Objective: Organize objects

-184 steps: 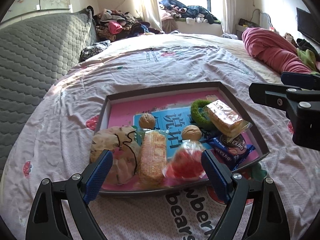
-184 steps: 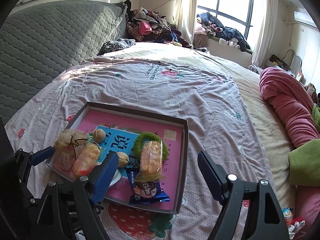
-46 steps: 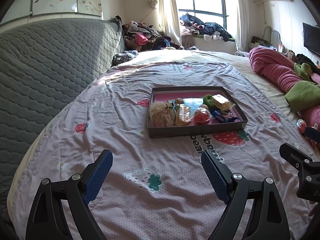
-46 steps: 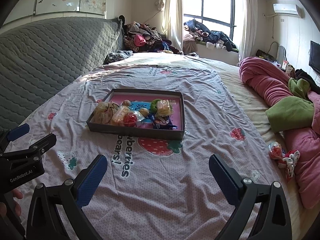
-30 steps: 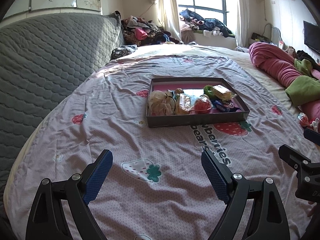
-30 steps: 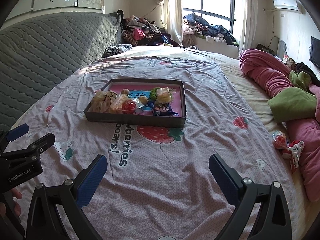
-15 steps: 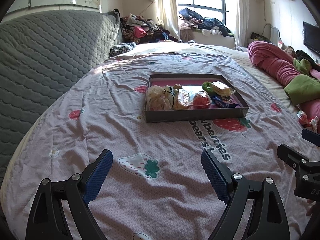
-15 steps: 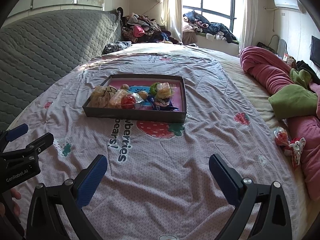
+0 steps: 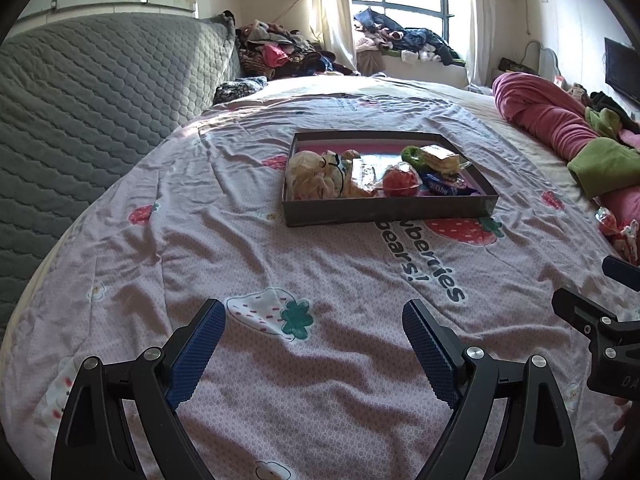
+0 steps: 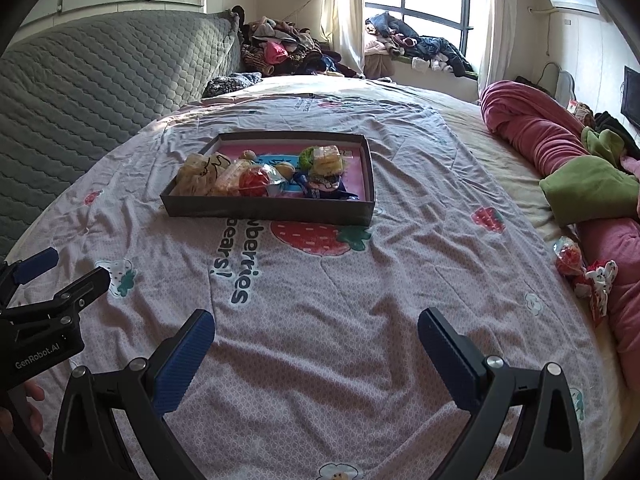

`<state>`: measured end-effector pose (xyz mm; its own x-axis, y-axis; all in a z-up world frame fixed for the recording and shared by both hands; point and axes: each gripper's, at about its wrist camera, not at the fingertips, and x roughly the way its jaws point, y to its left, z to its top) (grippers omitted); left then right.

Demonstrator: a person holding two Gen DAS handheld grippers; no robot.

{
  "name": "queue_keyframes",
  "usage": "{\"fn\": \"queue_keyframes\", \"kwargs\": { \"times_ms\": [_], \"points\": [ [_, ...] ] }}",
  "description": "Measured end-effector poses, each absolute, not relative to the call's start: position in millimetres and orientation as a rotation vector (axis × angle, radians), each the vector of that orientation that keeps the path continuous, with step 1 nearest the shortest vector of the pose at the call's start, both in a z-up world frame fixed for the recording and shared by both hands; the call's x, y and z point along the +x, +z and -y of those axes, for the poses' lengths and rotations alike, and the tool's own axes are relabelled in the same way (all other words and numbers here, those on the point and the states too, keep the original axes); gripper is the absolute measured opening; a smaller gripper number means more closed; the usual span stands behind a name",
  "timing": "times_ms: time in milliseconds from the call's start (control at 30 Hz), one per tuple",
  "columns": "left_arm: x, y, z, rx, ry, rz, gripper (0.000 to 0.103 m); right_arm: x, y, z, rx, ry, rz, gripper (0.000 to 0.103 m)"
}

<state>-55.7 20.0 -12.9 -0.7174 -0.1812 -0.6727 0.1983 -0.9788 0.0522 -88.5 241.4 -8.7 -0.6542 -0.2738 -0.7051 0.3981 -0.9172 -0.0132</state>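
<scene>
Both grippers' fingers wide, empty; tray (image 9: 384, 210) ahead; pink blanket (image 10: 532, 132) right.

matt cardboard tray (image 9: 384, 210) on soft wrinkled cloth bedspread (image 9: 248, 248); glossy plastic snack wrappers (image 10: 316, 190), quilted grey headboard (image 9: 80, 100).

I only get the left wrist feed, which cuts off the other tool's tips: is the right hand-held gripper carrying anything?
Observer: No. The right hand-held gripper is open and empty, above the pink strawberry-print bedspread.
Operator: Is anything hidden behind the round red wrapped sweet in the dark cardboard tray?
Observer: Yes. A tan walnut lies right beside it, on the side away from your camera.
</scene>
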Motion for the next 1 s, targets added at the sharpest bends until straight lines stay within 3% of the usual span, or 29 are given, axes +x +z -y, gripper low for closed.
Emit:
{"fn": "queue_keyframes", "kwargs": {
  "times_ms": [1000],
  "points": [
    [-54, -37, -14, 1.083, -2.730, -0.048, 0.091, -87, -34, -248, 1.097, -2.546, -0.239, 0.102]
  ]
}}
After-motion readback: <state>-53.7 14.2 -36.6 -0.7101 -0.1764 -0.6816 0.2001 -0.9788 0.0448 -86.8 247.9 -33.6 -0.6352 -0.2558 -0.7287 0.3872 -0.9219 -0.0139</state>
